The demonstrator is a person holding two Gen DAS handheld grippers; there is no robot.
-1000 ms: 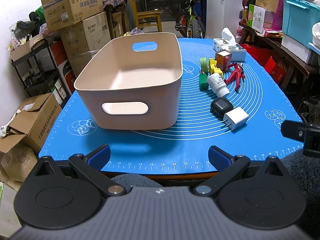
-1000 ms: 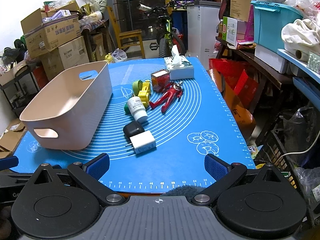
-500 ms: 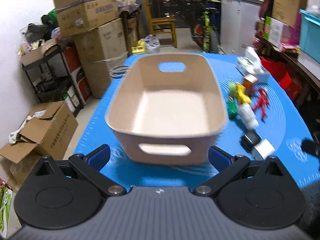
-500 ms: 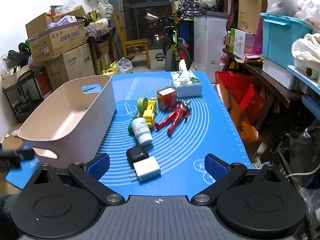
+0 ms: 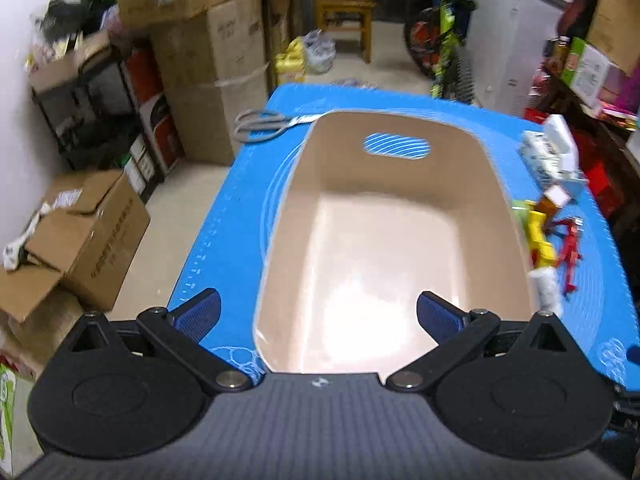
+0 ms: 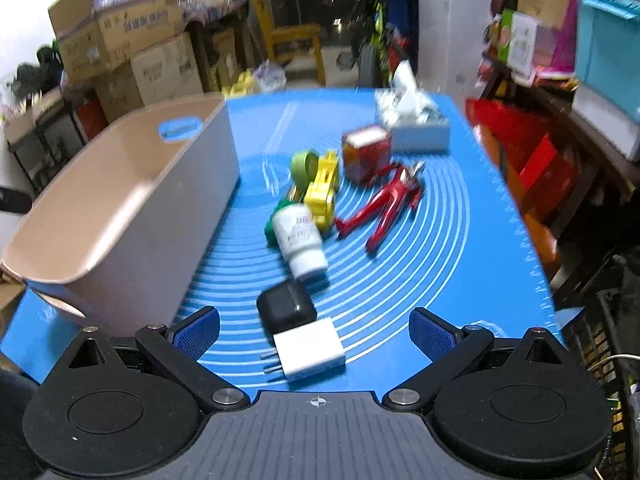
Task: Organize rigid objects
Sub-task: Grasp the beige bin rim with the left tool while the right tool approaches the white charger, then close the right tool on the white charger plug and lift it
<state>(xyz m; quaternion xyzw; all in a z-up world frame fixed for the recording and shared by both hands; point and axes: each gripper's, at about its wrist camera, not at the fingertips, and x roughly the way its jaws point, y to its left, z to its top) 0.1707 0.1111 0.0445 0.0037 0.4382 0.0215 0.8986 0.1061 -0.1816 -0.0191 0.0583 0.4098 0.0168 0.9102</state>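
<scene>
An empty beige bin (image 5: 400,216) (image 6: 132,216) stands on the blue mat (image 5: 240,208) (image 6: 460,248). My left gripper (image 5: 318,314) hovers open over the bin's near end. My right gripper (image 6: 314,326) is open just above a white charger plug (image 6: 310,354). Beyond the plug lie a black case (image 6: 286,306), a white pill bottle (image 6: 300,238), a yellow toy (image 6: 322,192) (image 5: 540,240), a green tape roll (image 6: 302,166), a red figure (image 6: 384,206) (image 5: 570,248) and a small red box (image 6: 366,152).
Grey scissors (image 5: 260,126) lie on the mat left of the bin's far end. A tissue box (image 6: 416,120) (image 5: 554,158) sits at the mat's far right. Cardboard boxes (image 5: 208,64), a chair and shelves crowd the floor around the table.
Both grippers have moved forward. The left one has risen over the bin and looks down into it. The right one has closed in on the charger plug.
</scene>
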